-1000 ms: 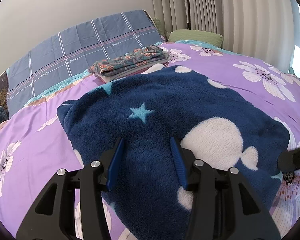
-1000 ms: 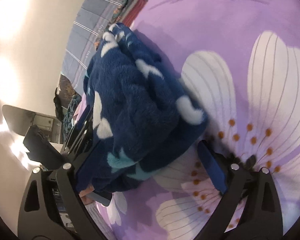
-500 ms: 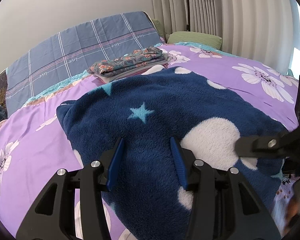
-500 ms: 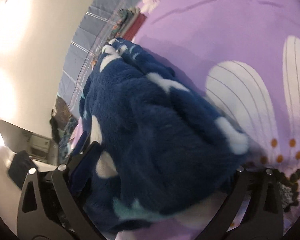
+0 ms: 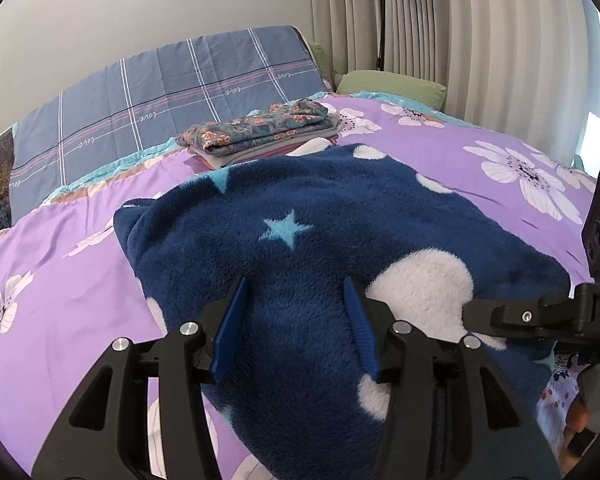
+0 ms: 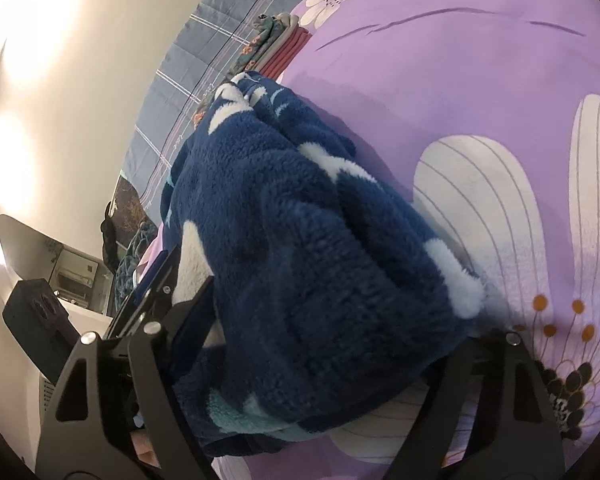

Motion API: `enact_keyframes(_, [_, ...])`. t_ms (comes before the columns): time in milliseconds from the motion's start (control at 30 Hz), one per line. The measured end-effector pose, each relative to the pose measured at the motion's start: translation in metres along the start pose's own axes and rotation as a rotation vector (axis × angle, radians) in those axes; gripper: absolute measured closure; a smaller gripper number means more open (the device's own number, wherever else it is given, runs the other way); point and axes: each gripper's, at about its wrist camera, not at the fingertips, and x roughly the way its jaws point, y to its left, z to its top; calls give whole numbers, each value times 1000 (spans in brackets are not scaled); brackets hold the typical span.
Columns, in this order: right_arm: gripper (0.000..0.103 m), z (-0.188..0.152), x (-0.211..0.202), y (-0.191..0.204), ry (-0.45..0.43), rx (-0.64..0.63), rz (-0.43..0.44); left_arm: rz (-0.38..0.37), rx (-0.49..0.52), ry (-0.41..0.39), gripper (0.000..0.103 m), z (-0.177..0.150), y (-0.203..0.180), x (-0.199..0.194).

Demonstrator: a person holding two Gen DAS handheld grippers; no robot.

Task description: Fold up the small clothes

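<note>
A folded navy fleece garment (image 5: 320, 240) with white blobs and a light blue star lies on the purple flowered bedspread (image 5: 60, 280). My left gripper (image 5: 296, 322) is open, its blue fingers resting on the garment's near part with fleece between them. My right gripper (image 6: 340, 320) is open wide around the garment's side edge (image 6: 320, 280); its fingertips are hidden by the fleece. The right gripper also shows at the right edge of the left wrist view (image 5: 540, 316), and the left gripper shows at the left of the right wrist view (image 6: 156, 280).
A stack of folded clothes (image 5: 260, 132) with a floral piece on top sits behind the garment, near a blue plaid pillow (image 5: 160, 96). A green pillow (image 5: 392, 82) and curtains (image 5: 460, 40) stand at the back right. A wall (image 6: 60, 120) runs on the left.
My right gripper has moved in over the garment's side edge, so the fleece now fills the space between its fingers. My left gripper has stayed in place.
</note>
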Motion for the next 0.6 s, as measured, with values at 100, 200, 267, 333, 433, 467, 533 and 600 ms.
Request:
enact_keyframes(100, [21, -1, -1, -1, -2, -3, 4, 7, -1, 5, 47, 2, -1, 0])
enact_keyframes(200, [21, -2, -1, -2, -5, -6, 8, 13, -22, -3, 25, 7, 5, -4])
enact_keyframes(267, [20, -1, -1, -3, -4, -4, 16, 47, -93, -37, 17, 12, 24, -11])
enact_keyframes(333, [20, -1, -1, -3, -3, -9, 22, 54, -202, -70, 15, 17, 53, -15])
enact_keyframes(433, [20, -1, -1, -3, 1, -11, 27, -12, -384, -38, 11, 17, 102, -1])
enact_keyframes(467, [19, -1, -1, -3, 2, -12, 28, -58, -428, 2, 10, 16, 115, 10])
enact_keyframes(533, [19, -1, -1, -3, 3, -14, 30, -102, -482, 65, 10, 12, 128, 31])
enact_keyframes(600, [19, -2, -1, -3, 3, -22, 30, -179, -502, 110, 8, 10, 130, 50])
